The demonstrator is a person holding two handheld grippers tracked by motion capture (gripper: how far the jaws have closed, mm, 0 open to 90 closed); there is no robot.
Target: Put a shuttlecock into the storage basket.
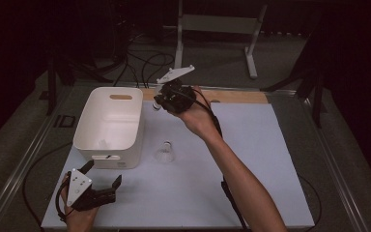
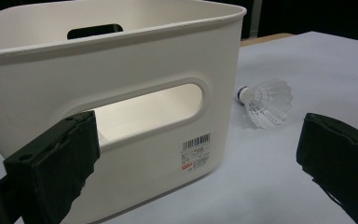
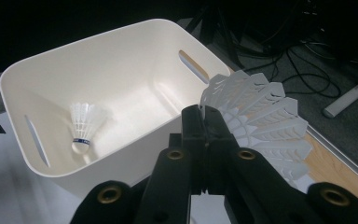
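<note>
Looking down from the high view, the right gripper (image 1: 158, 102) is raised beside the far right corner of the white plastic bin (image 1: 109, 126), held by a hand (image 1: 196, 116) on an outstretched forearm. The left gripper (image 1: 102, 179) sits low at the near left of the bench (image 1: 251, 183), just in front of the bin's near wall, its jaws spread wide with nothing between them. A loose shuttlecock (image 1: 164, 152) stands on the bench to the right of the bin, between the two grippers.

From the left gripper view, the jaws stand far apart and empty; the bin's slotted handle wall with its barcode label (image 2: 195, 151) is directly ahead, and the loose shuttlecock (image 2: 266, 102) lies on its side ahead and right, near the bin's corner.

From the right gripper view, the jaws are pressed together on the skirt of a white feathered shuttlecock (image 3: 261, 123), which fans out to their right. Beyond and left, the bin (image 3: 121, 60) holds another shuttlecock (image 3: 84, 126) resting cork-down on its floor.
</note>
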